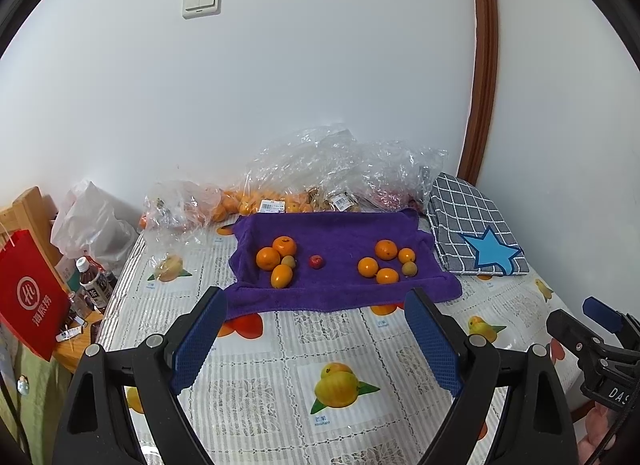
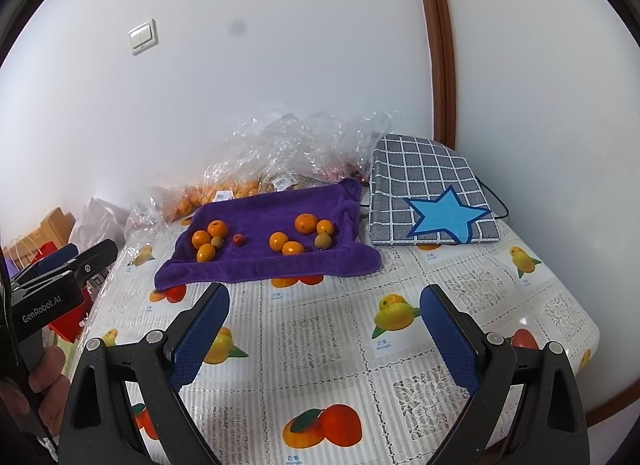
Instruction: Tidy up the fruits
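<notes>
A purple towel (image 1: pixel 340 237) (image 2: pixel 260 209) lies on the table with fruit on it. On its left are three oranges (image 1: pixel 268 258) (image 2: pixel 201 239) and a small green fruit (image 1: pixel 288 262). A small red fruit (image 1: pixel 315 261) (image 2: pixel 239 240) sits in the middle. On the right are several oranges (image 1: pixel 368 266) (image 2: pixel 306 223) and another green fruit (image 1: pixel 409 268) (image 2: pixel 322 241). My left gripper (image 1: pixel 316 301) is open and empty, in front of the towel's near edge. My right gripper (image 2: pixel 325 297) is open and empty, also short of the towel.
Clear plastic bags (image 1: pixel 320 169) with more fruit lie behind the towel by the wall. A folded checked cloth with a blue star (image 1: pixel 472 225) (image 2: pixel 428 193) lies to the right. A red bag (image 1: pixel 32 293) and bottles (image 1: pixel 94 281) stand left of the table. The tablecloth (image 2: pixel 340 345) has fruit prints.
</notes>
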The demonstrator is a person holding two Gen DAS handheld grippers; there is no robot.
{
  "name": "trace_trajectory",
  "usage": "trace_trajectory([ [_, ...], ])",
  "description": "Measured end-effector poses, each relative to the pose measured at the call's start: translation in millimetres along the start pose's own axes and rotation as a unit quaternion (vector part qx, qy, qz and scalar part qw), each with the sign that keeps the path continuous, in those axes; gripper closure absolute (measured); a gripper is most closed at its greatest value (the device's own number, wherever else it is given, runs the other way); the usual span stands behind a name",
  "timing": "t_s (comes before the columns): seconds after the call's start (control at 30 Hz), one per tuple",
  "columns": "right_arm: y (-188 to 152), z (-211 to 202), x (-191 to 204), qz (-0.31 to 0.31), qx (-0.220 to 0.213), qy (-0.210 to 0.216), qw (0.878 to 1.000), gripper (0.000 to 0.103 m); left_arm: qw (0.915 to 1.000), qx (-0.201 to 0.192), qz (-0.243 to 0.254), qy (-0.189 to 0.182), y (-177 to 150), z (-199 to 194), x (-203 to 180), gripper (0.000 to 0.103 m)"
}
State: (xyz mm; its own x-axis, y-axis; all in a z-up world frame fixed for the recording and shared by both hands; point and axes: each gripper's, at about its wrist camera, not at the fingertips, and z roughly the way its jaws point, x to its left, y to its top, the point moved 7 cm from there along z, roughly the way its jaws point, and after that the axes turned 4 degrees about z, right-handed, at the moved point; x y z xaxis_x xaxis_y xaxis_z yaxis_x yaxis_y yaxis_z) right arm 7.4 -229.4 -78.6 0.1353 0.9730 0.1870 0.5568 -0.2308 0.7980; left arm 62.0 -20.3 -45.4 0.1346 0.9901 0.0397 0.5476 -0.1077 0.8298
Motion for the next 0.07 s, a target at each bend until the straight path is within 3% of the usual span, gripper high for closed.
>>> trace_trajectory([
  [0.07,-0.1,-0.3,-0.8,0.0,0.0,0.0,1.0,0.008,1.0,0.001,0.002,0.001,0.8,0.0,-0.9,0.013],
])
